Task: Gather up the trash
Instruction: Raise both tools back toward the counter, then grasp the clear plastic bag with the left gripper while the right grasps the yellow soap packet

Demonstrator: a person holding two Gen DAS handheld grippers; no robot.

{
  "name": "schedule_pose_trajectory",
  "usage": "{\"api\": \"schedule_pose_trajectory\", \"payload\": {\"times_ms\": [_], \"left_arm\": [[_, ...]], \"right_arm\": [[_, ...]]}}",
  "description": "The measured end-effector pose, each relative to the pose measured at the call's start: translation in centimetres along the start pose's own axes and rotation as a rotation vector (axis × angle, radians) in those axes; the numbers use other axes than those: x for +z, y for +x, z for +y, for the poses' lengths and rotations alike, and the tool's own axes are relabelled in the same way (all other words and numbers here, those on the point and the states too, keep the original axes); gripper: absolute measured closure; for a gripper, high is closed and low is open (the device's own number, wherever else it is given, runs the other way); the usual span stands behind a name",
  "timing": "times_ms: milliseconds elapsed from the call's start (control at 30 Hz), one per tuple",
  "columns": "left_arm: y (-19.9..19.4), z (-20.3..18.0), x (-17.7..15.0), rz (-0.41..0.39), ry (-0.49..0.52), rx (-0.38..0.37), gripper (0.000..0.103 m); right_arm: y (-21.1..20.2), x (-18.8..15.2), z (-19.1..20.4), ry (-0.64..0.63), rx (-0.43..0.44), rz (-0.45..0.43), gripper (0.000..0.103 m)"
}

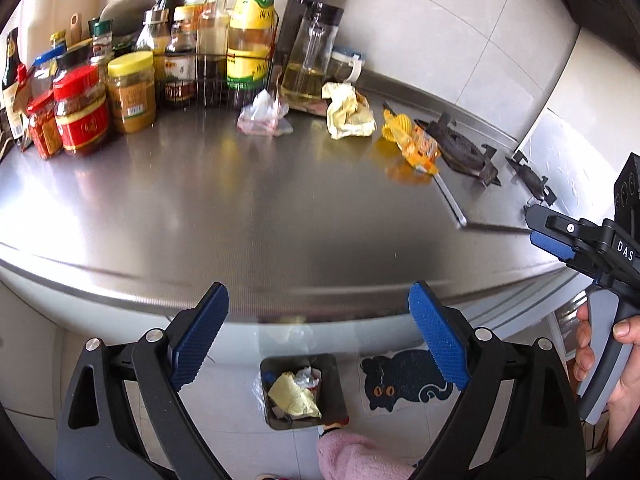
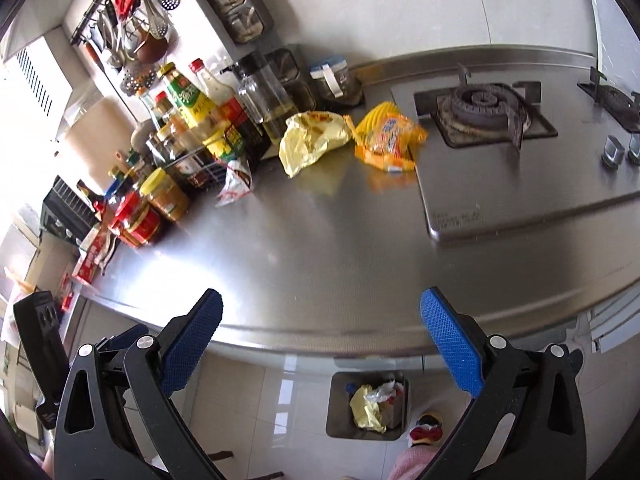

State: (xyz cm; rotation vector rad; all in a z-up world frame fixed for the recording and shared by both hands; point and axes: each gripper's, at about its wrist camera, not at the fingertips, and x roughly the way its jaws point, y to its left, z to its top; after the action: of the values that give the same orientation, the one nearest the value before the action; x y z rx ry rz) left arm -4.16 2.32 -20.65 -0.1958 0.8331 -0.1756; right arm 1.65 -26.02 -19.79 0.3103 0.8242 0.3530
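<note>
Three pieces of trash lie at the back of the steel counter: a clear plastic wrapper, a crumpled yellow bag and an orange snack packet. The right wrist view shows the wrapper, the yellow bag and the orange packet. A small bin with trash in it stands on the floor below the counter edge; it also shows in the right wrist view. My left gripper and my right gripper are open and empty, above the front edge. The right gripper also shows in the left wrist view.
Jars and bottles crowd the back left of the counter. An oil jug stands behind the trash. A gas hob takes the right side. A cat mat lies on the floor beside the bin.
</note>
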Motion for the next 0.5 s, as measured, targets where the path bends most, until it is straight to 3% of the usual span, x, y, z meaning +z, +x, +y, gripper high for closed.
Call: {"api": "schedule_pose_trajectory", "payload": {"times_ms": [233, 500], "left_arm": [[2.9, 0.2, 6.1, -0.066, -0.007, 0.037, 0.015], [8.7, 1.4, 11.4, -0.077, -0.031, 0.102, 0.022]], "right_arm": [[3.5, 5.8, -1.1, -0.046, -0.032, -0.029, 0.003], [9.2, 9.9, -3.1, -0.026, -0.057, -0.011, 0.005]]}}
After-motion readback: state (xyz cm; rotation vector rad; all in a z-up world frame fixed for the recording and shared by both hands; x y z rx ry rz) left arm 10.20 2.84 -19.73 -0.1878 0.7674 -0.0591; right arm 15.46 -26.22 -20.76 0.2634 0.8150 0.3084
